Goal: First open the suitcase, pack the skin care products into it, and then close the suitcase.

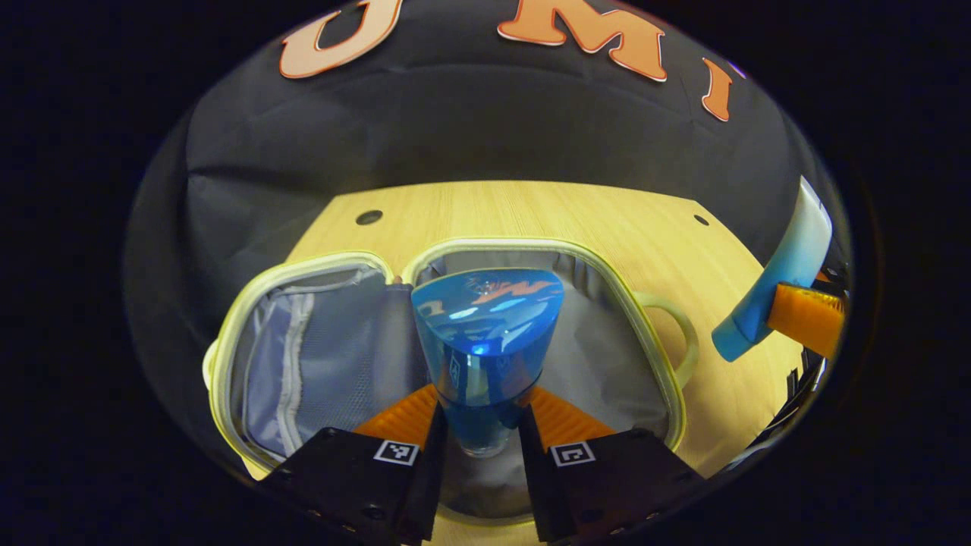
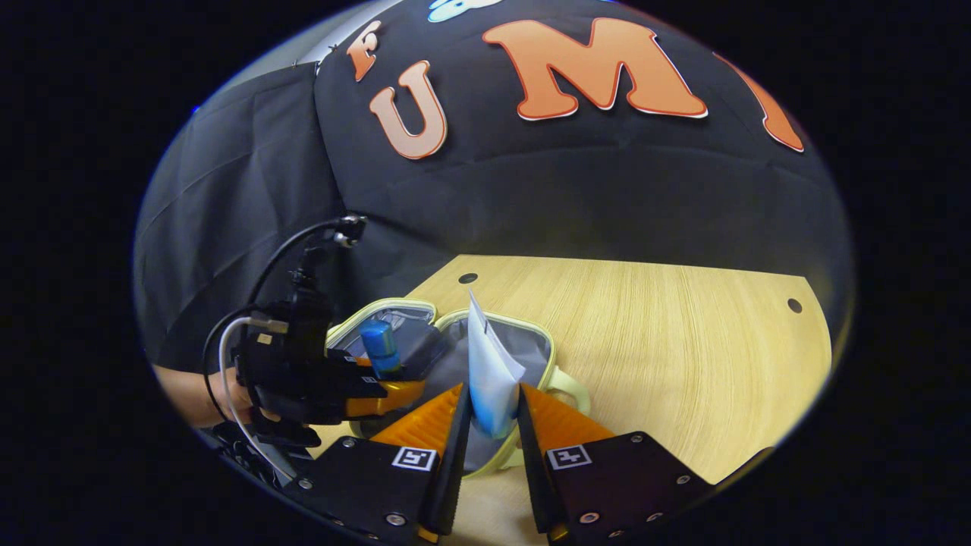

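A small suitcase (image 1: 652,341) with a pale yellow rim and grey lining lies open on the wooden table, both halves spread flat. My left gripper (image 1: 482,413) is shut on a blue bottle (image 1: 485,341), held upright above the right half. My right gripper (image 2: 491,413) is shut on a white and blue tube (image 2: 489,371), held over the suitcase (image 2: 531,345). In the right gripper view the left gripper (image 2: 372,387) and its blue bottle (image 2: 379,347) hover at the suitcase's left side. The tube (image 1: 789,265) appears at the far right of the left gripper view.
The light wooden table (image 2: 683,356) stretches to the right of the suitcase, with small round holes near its far corners. A hand (image 2: 205,398) holds the left gripper, with cables looping above it. The suitcase's handle (image 1: 683,337) sticks out on its right.
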The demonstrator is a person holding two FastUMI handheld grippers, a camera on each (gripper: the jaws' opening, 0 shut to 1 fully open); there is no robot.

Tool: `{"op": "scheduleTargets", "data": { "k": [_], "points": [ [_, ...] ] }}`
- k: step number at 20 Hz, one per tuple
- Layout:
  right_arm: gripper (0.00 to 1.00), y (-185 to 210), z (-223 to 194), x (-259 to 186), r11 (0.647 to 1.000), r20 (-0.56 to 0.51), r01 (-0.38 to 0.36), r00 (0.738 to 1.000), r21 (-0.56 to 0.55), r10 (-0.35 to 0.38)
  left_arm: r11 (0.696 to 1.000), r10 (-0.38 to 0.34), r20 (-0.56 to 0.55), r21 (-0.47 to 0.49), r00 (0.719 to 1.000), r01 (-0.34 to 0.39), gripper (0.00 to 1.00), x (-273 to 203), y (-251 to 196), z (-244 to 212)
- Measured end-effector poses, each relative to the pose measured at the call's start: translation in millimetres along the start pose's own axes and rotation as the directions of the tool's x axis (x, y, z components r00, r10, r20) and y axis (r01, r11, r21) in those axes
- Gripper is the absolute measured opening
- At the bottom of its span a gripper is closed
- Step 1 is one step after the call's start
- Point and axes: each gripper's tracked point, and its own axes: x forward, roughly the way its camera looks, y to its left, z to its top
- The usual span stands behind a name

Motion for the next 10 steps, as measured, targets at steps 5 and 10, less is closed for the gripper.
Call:
{"op": "scheduleTargets", "data": {
  "k": [5, 10],
  "points": [
    [0.39, 8, -7, 19, 0.999, -0.035, 0.011, 0.999, 0.053, -0.009, 1.0, -0.023, -0.151, 0.007, 0.988, 0.025, 0.48, 34, -6, -20],
    [0.39, 8, -19, 38, 0.995, -0.089, 0.008, 0.996, 0.098, 0.001, 0.999, 0.04, -0.269, 0.023, 0.962, -0.035, 0.48, 55, 0, -32]
  ]
}}
